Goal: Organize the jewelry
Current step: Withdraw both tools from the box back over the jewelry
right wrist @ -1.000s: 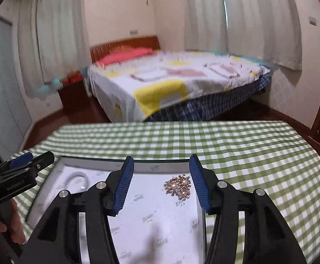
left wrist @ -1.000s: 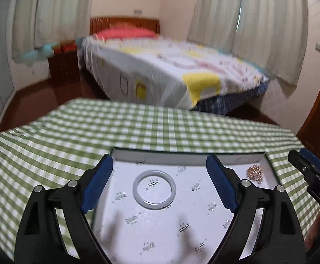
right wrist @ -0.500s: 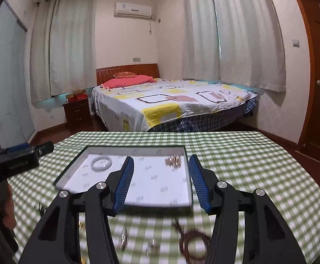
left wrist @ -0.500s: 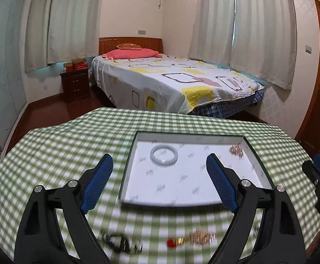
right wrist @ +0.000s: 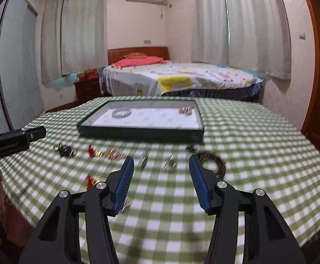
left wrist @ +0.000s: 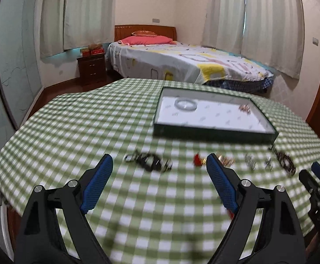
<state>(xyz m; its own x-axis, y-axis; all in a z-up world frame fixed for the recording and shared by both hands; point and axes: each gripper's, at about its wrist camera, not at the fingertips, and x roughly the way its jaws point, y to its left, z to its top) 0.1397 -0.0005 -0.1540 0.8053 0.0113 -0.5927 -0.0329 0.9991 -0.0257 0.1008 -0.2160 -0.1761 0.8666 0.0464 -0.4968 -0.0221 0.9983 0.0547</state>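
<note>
Hovering, my left gripper (left wrist: 157,171) and right gripper (right wrist: 161,167) gaped empty above blurred jewelry.
Loose pieces (right wrist: 107,153) smeared on the checked cloth (left wrist: 72,132); a bangle (left wrist: 185,104) lay in the tray (right wrist: 138,132).

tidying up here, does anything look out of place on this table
Yes. Most of the jewelry lies loose on the green checked tablecloth in front of the dark green tray: a dark beaded bracelet, a red and gold piece, small silvery pieces. Only a pale bangle and a gold cluster sit in the tray.
</note>
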